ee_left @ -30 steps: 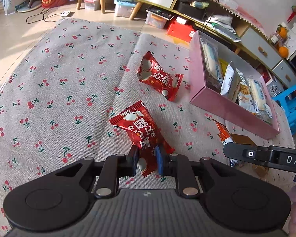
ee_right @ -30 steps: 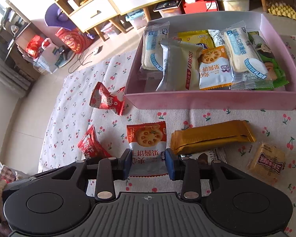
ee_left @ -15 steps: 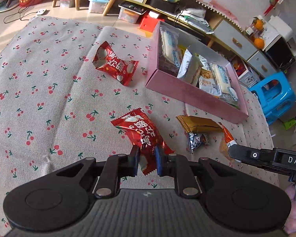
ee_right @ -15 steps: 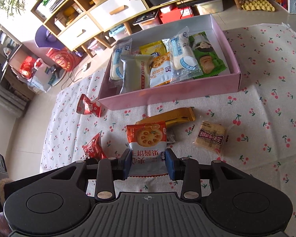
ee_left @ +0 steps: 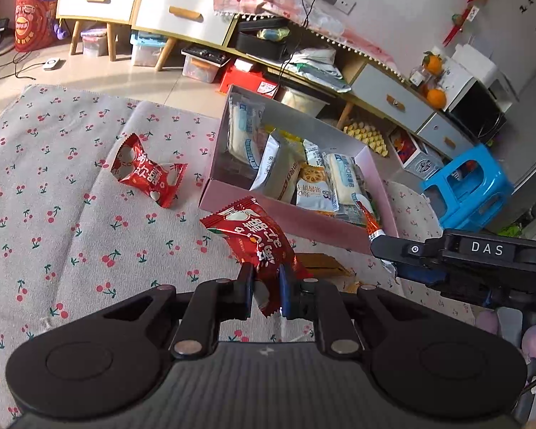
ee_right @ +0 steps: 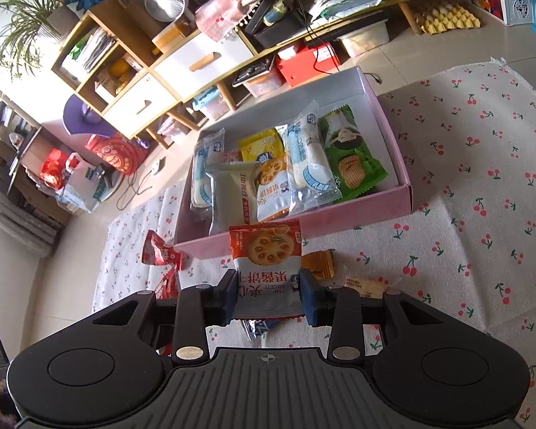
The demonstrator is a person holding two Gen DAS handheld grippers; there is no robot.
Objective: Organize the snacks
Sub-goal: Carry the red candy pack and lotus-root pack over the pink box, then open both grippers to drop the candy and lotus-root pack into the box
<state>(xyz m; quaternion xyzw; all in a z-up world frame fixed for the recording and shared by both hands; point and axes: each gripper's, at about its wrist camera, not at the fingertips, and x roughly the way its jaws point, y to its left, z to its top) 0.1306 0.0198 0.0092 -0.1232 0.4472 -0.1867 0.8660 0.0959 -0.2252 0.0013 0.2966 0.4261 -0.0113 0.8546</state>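
Note:
My left gripper (ee_left: 264, 287) is shut on a red snack packet (ee_left: 257, 239) and holds it above the cherry-print cloth, just short of the pink box (ee_left: 296, 218). My right gripper (ee_right: 269, 291) is shut on a jam biscuit packet (ee_right: 266, 250), lifted in front of the pink box (ee_right: 339, 216), which holds several packets. A second red packet (ee_left: 146, 171) lies on the cloth left of the box and also shows in the right wrist view (ee_right: 160, 254). The right gripper's body (ee_left: 475, 254) shows in the left wrist view.
A gold bar (ee_right: 319, 262), a small brown packet (ee_right: 366, 284) and a dark packet (ee_right: 259, 327) lie on the cloth near the box. Low cabinets (ee_left: 182, 18) and storage bins stand behind. A blue stool (ee_left: 471, 186) stands at the right.
Both grippers have risen off the cloth with their packets and moved toward the pink box. The packets left on the cloth have not moved.

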